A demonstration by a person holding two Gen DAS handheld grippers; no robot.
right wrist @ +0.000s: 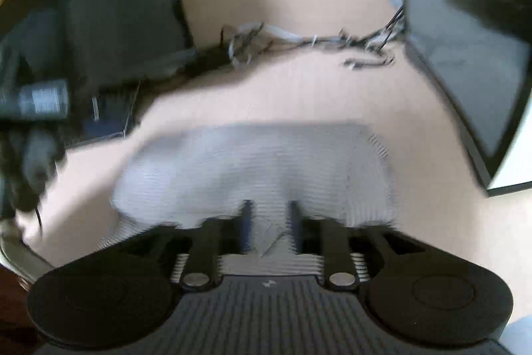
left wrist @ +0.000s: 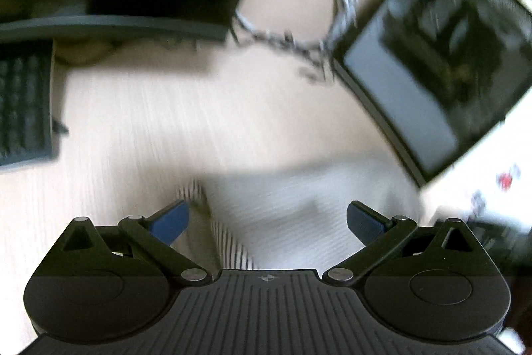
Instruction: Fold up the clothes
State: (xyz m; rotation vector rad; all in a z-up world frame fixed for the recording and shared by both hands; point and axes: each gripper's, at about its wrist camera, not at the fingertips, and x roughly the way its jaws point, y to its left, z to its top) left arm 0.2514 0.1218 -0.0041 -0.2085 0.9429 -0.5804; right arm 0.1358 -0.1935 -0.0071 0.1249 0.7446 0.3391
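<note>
Left tool (left wrist: pixel 267 217) gapes wide above the striped garment (left wrist: pixel 299 208) on the surface (left wrist: pixel 166 122); right tool (right wrist: pixel 268 227) part-open, fabric between, pads apparently clear.

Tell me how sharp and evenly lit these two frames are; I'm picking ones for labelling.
Left wrist view: motion blur smears the cables and monitor; the left gripper itself stays crisp, and fisheye bending curves the desk. Right wrist view: heavier blur, the striped garment streaked, the right gripper soft-edged, the left side dark.
</note>
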